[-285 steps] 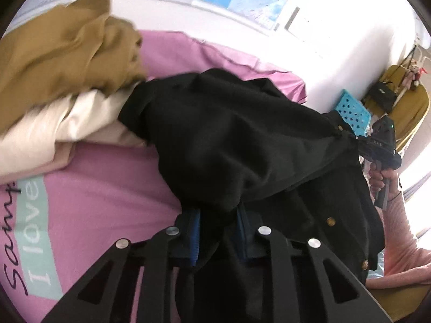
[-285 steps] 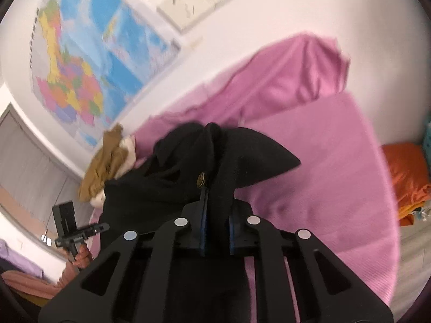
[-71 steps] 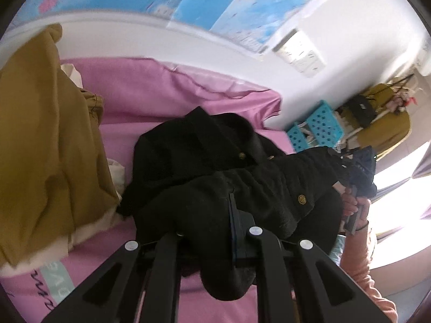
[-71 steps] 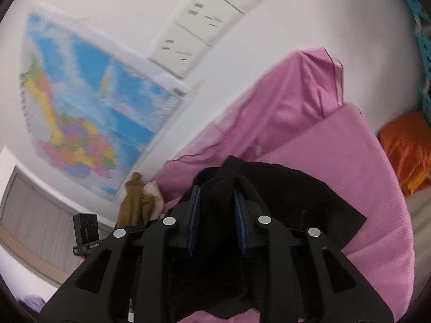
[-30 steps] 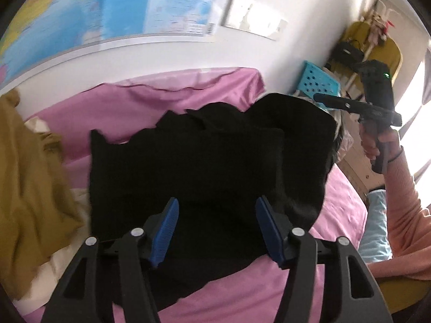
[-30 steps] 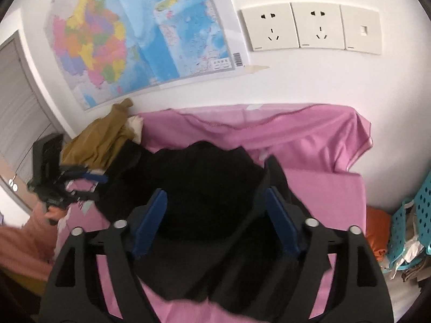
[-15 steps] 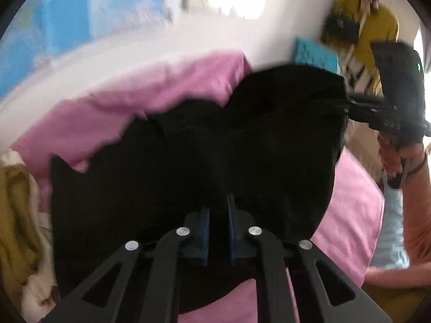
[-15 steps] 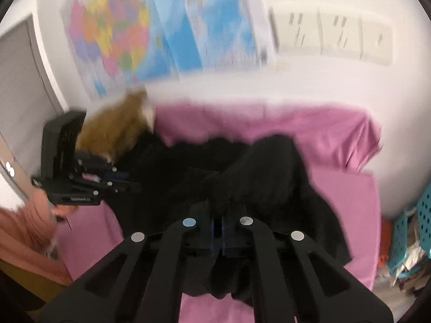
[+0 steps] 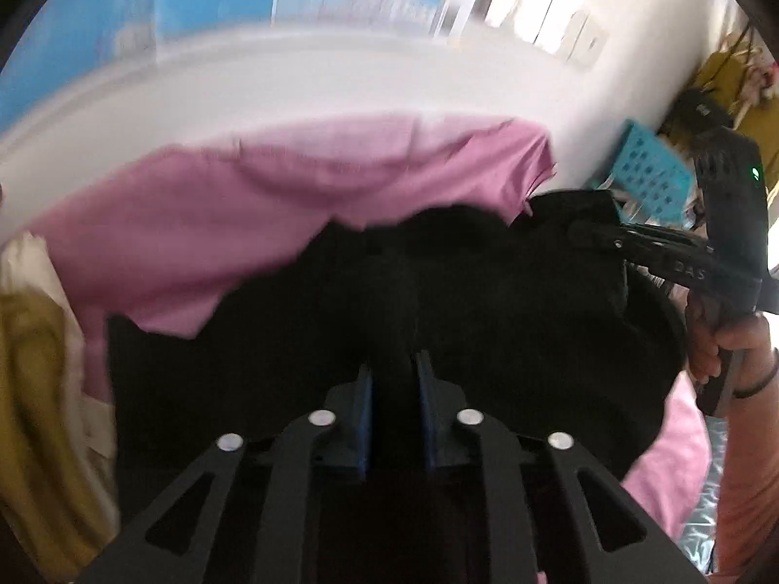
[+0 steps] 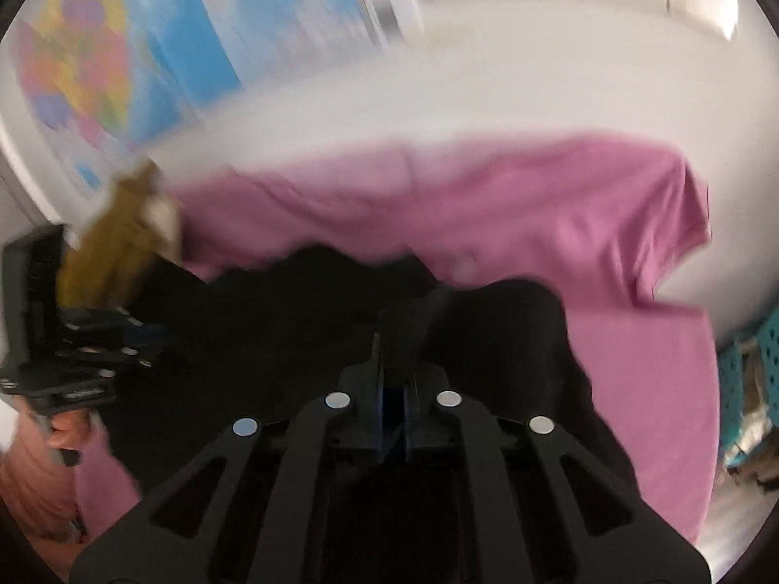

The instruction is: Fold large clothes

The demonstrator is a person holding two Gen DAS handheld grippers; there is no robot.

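Note:
A large black garment (image 9: 487,301) is held up between both grippers over the pink bed sheet (image 9: 292,194). My left gripper (image 9: 395,379) is shut on a fold of the black cloth at its near edge. My right gripper (image 10: 394,379) is shut on another fold of the same garment (image 10: 292,321). The right gripper also shows in the left wrist view (image 9: 599,233), gripping the cloth's far right edge. The left gripper shows at the left of the right wrist view (image 10: 141,331). Both views are blurred by motion.
A heap of mustard and cream clothes (image 9: 39,389) lies at the left of the bed. A wall with a map (image 10: 146,48) and sockets (image 9: 545,24) is behind. A blue basket (image 9: 647,180) stands at the right by the bed.
Both grippers closed on the black garment after being open a second ago. They have lifted and spread it, and the views have swung up toward the wall.

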